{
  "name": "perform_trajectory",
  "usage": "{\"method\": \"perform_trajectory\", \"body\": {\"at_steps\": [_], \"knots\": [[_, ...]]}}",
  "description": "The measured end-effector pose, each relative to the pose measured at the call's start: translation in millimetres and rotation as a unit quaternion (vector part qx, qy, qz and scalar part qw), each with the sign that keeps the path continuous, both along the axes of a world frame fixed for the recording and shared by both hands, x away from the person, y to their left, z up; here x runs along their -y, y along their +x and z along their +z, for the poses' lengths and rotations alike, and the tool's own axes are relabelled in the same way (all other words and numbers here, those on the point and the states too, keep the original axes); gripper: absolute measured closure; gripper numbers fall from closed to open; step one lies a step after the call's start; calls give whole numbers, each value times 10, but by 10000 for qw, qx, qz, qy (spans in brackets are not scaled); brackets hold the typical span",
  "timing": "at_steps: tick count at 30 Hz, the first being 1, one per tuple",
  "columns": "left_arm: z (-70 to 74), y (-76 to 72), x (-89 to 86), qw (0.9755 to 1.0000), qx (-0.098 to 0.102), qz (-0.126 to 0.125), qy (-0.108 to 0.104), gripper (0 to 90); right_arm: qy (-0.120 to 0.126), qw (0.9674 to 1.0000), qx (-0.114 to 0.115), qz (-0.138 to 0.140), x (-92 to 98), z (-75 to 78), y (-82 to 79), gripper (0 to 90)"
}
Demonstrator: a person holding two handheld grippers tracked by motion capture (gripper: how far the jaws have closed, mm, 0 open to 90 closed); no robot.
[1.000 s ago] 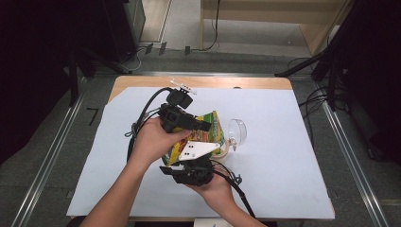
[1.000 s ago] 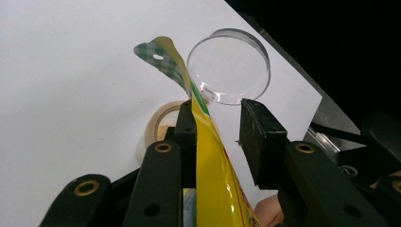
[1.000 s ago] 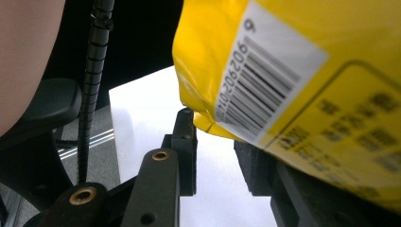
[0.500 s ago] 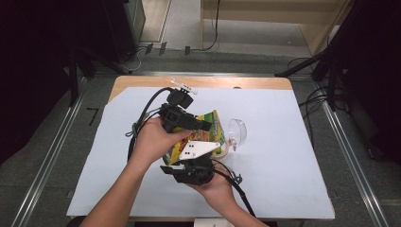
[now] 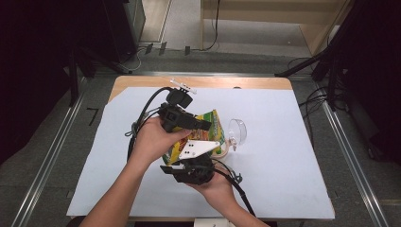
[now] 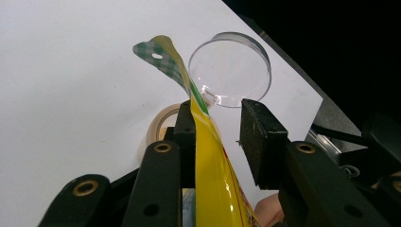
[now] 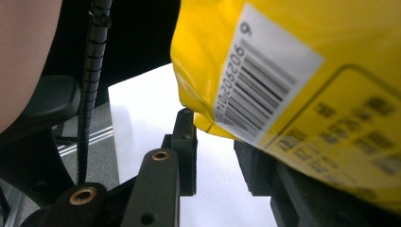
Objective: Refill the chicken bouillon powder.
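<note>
Yellow pouch [image 6: 208,156] between left gripper [image 6: 217,137] jaws, gap on one side; right gripper [image 7: 215,156] jaws parted under pouch corner.

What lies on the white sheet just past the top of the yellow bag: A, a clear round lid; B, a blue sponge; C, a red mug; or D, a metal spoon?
A: the left gripper view shows a clear round lid on the white sheet just beyond the yellow bag top, beside a tape roll.

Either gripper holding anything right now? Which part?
Cannot tell a firm grip. The yellow bag runs between the left gripper jaws, against one pad, gap to the other. Its bottom corner sits between the right gripper jaws.
</note>
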State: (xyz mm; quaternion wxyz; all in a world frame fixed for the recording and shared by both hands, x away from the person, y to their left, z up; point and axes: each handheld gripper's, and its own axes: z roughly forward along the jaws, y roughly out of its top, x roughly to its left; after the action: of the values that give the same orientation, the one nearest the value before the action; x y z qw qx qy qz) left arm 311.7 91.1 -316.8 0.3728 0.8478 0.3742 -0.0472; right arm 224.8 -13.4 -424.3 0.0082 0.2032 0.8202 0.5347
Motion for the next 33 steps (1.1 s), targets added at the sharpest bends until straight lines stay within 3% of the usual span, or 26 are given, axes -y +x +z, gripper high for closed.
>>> {"method": "perform_trajectory", "body": {"at_steps": [8, 33], "knots": [[-13, 12, 2, 10000, 2, -27, 34, 693, 9, 10000, -93, 19, -3, -11, 9, 715], [12, -8, 26, 9999, 86, -66, 47, 693, 65, 9999, -85, -42, -2, 0, -2, 715]]}}
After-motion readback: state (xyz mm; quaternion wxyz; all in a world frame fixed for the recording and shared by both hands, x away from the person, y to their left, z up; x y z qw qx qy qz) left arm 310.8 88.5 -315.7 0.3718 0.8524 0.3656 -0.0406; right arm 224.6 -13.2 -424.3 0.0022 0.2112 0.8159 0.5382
